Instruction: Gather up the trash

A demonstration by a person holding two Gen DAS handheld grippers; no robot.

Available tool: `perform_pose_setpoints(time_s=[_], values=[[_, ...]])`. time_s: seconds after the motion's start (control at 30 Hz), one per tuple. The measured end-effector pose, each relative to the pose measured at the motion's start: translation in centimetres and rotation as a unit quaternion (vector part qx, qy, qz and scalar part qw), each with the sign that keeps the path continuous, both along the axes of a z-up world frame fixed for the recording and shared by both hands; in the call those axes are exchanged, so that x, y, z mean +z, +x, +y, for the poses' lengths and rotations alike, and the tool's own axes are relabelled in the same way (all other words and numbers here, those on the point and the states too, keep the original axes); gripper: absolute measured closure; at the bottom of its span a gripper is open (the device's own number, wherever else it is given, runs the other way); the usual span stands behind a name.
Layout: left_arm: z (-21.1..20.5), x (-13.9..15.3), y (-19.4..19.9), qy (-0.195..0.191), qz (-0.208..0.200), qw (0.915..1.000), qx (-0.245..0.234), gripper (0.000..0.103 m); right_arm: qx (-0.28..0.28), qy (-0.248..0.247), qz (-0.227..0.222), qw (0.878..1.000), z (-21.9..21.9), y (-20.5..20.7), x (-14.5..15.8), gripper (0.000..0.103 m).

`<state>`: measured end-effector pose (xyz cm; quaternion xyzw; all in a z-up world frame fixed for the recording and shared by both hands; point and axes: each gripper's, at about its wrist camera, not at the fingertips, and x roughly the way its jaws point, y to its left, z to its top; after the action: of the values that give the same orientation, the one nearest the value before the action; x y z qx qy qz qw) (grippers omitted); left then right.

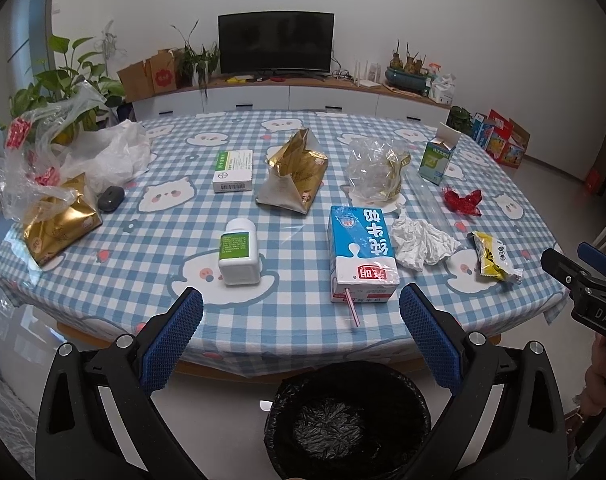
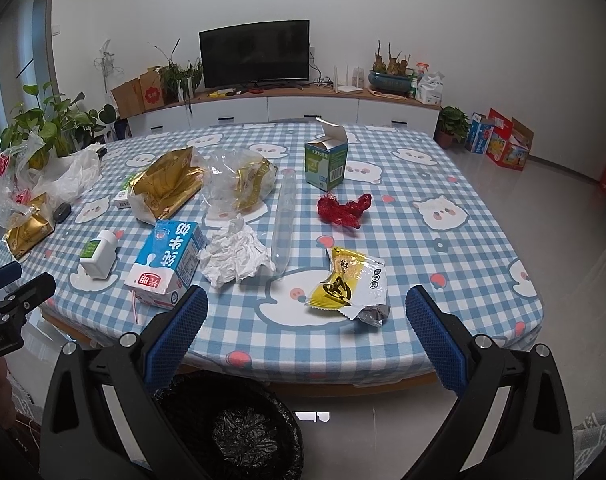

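A black-lined trash bin (image 1: 349,420) stands on the floor below the table's near edge; it also shows in the right wrist view (image 2: 233,428). On the checked tablecloth lie a blue milk carton (image 1: 361,254) with a straw, a crumpled white tissue (image 1: 423,242), a yellow snack wrapper (image 2: 349,282), a red wrapper (image 2: 345,209), a clear plastic bag (image 1: 377,172) and gold bags (image 1: 297,172). My left gripper (image 1: 301,312) is open and empty, above the bin, before the carton. My right gripper (image 2: 307,316) is open and empty, just short of the yellow wrapper.
A white pill bottle (image 1: 239,256), a white medicine box (image 1: 233,171), a green-white open box (image 2: 327,160), a clear tube (image 2: 285,224) and a grey mouse (image 1: 111,198) are on the table. Plastic bags and plants stand at the left. A TV cabinet is behind.
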<state>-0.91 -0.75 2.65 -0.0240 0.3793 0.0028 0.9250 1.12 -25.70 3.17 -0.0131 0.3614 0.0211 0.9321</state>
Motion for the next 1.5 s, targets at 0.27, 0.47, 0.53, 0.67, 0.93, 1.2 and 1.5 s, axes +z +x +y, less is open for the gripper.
perform_pose_setpoints(time_s=[0.27, 0.47, 0.53, 0.67, 0.93, 1.2, 1.5], values=[[2.5, 2.5, 1.8, 0.001, 0.007, 0.9997, 0.022, 0.008, 0.002, -0.013, -0.008, 1.0, 0.9, 2.1, 2.5, 0.01], [4.1, 2.0, 5.5, 0.014, 0.033, 0.9987, 0.035, 0.009, 0.015, -0.054, 0.002, 0.998, 2.7, 7.6, 2.6, 0.014], [4.6, 1.4, 7.0, 0.013, 0.043, 0.9984, 0.035, 0.01, 0.02, -0.064, 0.017, 0.998, 3.5, 10.0, 1.7, 0.017], [5.2, -0.4, 9.8, 0.02, 0.067, 0.9971, 0.03, 0.014, 0.029, -0.073, 0.05, 0.996, 4.7, 14.1, -0.7, 0.023], [7.1, -5.4, 13.3, 0.012, 0.117, 0.9925, 0.03, 0.021, 0.032, -0.07, 0.135, 0.988, 5.5, 20.4, -6.3, 0.045], [7.3, -7.5, 15.0, 0.005, 0.145, 0.9888, 0.033, 0.026, 0.026, -0.066, 0.177, 0.982, 5.7, 23.5, -8.6, 0.06], [6.3, -9.1, 15.8, 0.004, 0.173, 0.9845, 0.03, 0.039, 0.023, -0.053, 0.207, 0.977, 5.4, 25.0, -9.8, 0.072]])
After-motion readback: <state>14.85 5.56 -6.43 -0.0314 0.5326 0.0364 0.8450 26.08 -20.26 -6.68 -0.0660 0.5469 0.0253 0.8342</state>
